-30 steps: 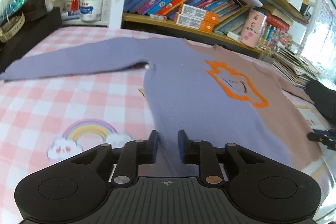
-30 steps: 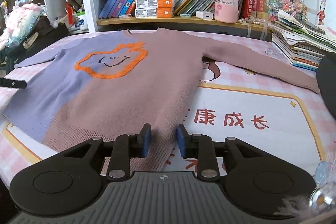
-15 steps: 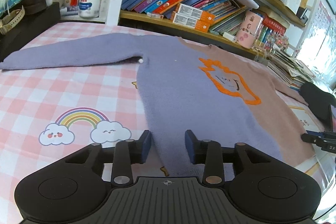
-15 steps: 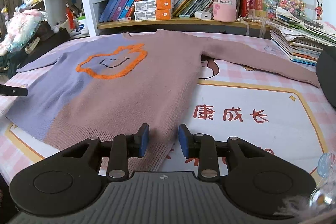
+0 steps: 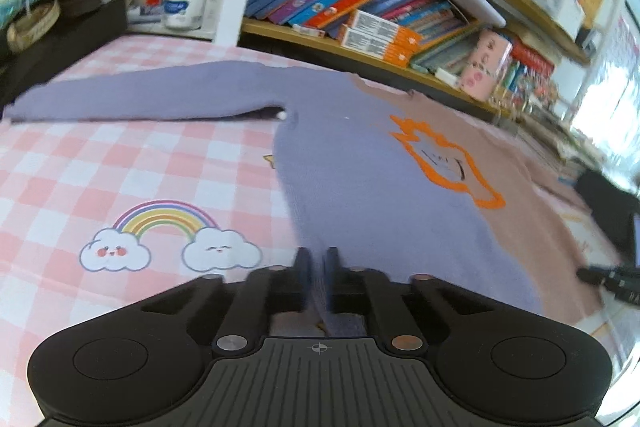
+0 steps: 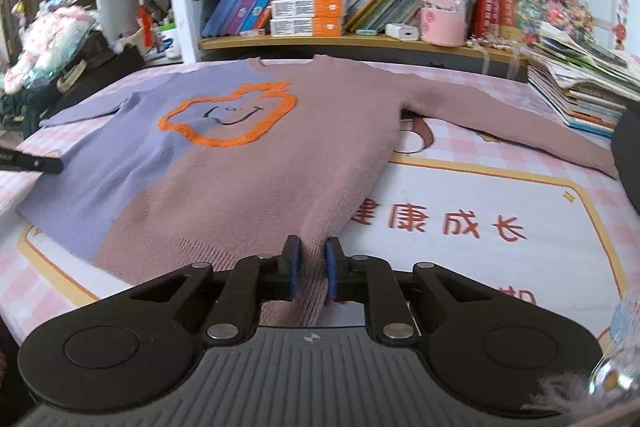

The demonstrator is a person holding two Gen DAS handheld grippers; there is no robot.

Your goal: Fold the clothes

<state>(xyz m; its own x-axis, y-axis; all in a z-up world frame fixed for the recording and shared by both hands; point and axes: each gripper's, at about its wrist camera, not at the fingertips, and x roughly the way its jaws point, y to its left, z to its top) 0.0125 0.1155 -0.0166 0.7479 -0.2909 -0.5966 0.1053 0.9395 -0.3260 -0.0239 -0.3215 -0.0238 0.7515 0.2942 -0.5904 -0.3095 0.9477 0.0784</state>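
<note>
Sweater (image 6: 256, 183), knitted, half lilac and half dusty pink, with an orange-outlined smiling cloud motif (image 6: 228, 115) on the chest; lies face up and flat on the pink checked bedspread (image 5: 100, 163), neckline toward the bookshelf (image 6: 360, 41), both sleeves spread straight out to either side of the body. Condition: wholly unfolded, no crease or fold yet laid in. Left gripper (image 5: 317, 269): jaws pinched narrow on the lilac corner of the hem, cloth gathered between the pads. Right gripper (image 6: 310, 271): jaws likewise pinched narrow on the pink ribbed corner of the hem, nearest the printed characters (image 6: 436, 227) on the spread. Progress, by judgement: only the first grasp is made; every fold, sleeves included, remains to be done, probably starting with the hem carried up toward the neckline
</note>
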